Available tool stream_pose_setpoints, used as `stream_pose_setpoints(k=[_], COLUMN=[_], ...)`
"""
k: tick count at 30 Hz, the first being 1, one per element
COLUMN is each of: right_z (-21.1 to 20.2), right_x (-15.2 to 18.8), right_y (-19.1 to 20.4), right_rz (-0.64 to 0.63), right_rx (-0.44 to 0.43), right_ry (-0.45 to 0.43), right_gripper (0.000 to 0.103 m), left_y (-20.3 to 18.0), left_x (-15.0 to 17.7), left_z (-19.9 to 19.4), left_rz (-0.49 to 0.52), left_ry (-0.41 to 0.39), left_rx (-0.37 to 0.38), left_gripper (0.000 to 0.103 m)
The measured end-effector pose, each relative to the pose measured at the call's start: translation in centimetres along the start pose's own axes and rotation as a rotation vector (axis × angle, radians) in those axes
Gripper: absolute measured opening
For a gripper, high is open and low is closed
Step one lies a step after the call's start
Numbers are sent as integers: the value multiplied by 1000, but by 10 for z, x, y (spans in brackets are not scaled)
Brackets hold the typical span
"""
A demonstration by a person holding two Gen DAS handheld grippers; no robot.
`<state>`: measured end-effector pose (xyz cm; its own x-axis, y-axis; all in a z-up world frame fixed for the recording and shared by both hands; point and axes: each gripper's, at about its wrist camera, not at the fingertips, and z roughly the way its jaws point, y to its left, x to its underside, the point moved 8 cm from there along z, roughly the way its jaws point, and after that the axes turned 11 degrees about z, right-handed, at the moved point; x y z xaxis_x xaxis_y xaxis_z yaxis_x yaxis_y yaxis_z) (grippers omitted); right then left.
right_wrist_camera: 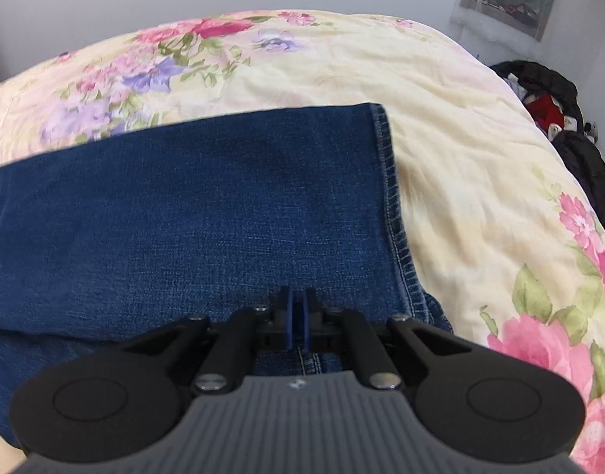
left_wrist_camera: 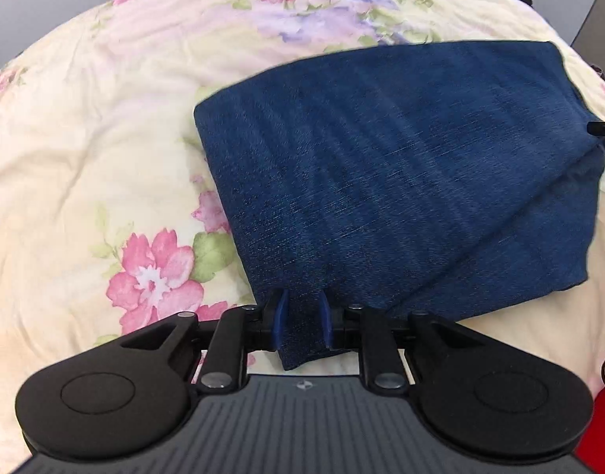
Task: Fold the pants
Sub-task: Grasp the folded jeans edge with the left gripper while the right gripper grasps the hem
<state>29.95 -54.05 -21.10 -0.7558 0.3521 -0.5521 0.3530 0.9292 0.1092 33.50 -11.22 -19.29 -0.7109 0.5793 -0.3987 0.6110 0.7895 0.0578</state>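
Your left gripper (left_wrist_camera: 303,322) has a bunched corner of the jeans (left_wrist_camera: 401,173) pinched between its blue pads (left_wrist_camera: 280,316). The rest of the denim spreads ahead of the fingers and off to their right, over the floral quilt (left_wrist_camera: 89,138). A pink flower print (left_wrist_camera: 156,276) sits just left of the fingers.

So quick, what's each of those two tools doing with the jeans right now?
Left tool: closed on a bunched fold of the jeans.
Right tool: shut; whether it pinches denim cannot be told.
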Motion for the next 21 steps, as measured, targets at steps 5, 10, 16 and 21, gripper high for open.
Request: stream_pose_setpoints(k=[5,10,16,21], right_z=[-38,-55,-45,-11], right_x=[6,18,36,43], right_y=[-23,-70,-111,-128], right_rz=[140,461,751,925], right_rx=[-67,-159,-279,-378], right_ry=[-22,-6,2,7], right_gripper=[31,52,67,68], left_y=[-2,-10,-36,-54], left_x=[-26,-67,-103,-122], left_z=[-34,-43,-23,5], left_rz=[-7,-90,-113,-90], left_ry=[-93,-175,-207,-196], left_rx=[-12,29,73,79], left_gripper=[23,23,28,28])
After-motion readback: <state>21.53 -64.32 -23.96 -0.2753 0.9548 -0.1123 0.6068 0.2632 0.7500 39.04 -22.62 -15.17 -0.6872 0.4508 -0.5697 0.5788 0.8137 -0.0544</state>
